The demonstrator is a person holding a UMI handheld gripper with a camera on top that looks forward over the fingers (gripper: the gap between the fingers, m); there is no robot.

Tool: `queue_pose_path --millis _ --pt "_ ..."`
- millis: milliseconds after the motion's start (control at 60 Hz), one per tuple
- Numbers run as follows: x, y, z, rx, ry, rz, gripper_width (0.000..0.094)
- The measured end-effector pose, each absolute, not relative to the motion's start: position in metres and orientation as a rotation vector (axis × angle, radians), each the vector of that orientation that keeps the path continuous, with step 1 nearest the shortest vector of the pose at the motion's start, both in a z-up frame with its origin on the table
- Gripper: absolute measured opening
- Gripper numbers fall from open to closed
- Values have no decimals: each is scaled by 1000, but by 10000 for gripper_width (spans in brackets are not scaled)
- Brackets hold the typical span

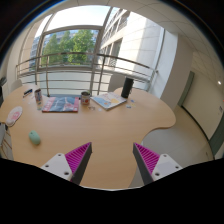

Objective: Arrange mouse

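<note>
A small pale green mouse [35, 137] lies on the wooden table [110, 130], to the left of and a little beyond my left finger. A colourful rectangular mouse mat [60, 103] lies farther back on the table, beyond the mouse. My gripper [111, 152] is open and empty, with bare table top between its two magenta pads [77, 160]. It is held above the near part of the table, apart from the mouse.
A dark cup [86, 98], flat papers or a book [108, 100] and an upright black object [126, 87] stand at the table's far side. A small bottle [38, 97] and a white item [15, 115] are at the far left. Windows and a railing lie behind.
</note>
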State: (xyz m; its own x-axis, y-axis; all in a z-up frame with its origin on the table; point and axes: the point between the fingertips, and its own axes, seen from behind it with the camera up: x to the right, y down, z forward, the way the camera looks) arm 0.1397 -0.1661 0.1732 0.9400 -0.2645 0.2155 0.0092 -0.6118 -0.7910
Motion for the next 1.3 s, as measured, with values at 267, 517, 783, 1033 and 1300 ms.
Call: queue_pose_path --millis 267,517,783,1033,1300 --pt "80 -258 139 -2249 222 -425 847" --pt "-29 -283 81 -2344 142 -312 849" --pt "-133 -177 40 -2309 2 -181 852" --pt "-181 -73 -1 -2324 -76 -129 850" --pt "-186 -4 -15 -2337 -75 -92 844"
